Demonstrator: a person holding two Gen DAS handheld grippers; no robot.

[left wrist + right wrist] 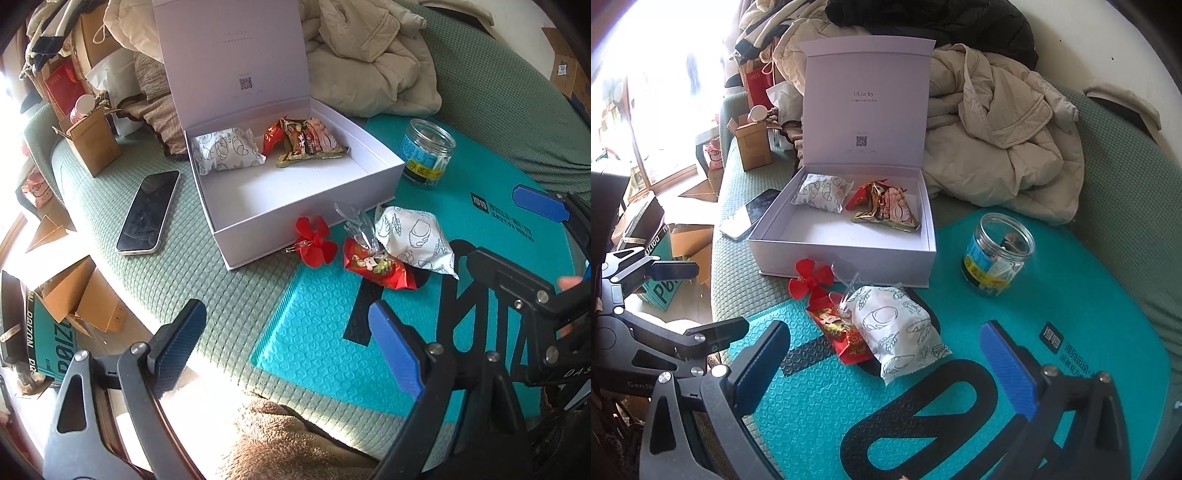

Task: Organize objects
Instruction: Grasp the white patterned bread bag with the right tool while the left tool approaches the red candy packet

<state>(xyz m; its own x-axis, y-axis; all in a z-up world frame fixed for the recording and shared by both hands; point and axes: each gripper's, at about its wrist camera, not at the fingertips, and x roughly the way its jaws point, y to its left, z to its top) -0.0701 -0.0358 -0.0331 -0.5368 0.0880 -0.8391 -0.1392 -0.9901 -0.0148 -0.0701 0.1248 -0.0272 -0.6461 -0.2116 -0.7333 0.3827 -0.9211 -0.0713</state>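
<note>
A white gift box (236, 243) (846, 260) stands open on the green couch with its lid up. Inside lie a white bread packet (225, 149) (823, 192), a red candy (275, 136) and a brown snack pack (312, 142) (890, 210). In front of the box, on the teal mat (321, 332) (1071, 280), lie a red flower clip (316, 240) (810, 278), a red candy packet (376, 267) (842, 328) and a second white bread packet (415, 234) (897, 332). My left gripper (291, 347) is open and empty, near of them. My right gripper (886, 365) is open and empty, just short of the bread packet.
A clear jar (426, 153) (997, 251) stands on the mat right of the box. A phone (149, 212) (750, 214) lies left of the box. Beige jackets (373, 51) (1001, 136) pile behind. Cardboard boxes (92, 142) sit at the left, more on the floor (81, 295).
</note>
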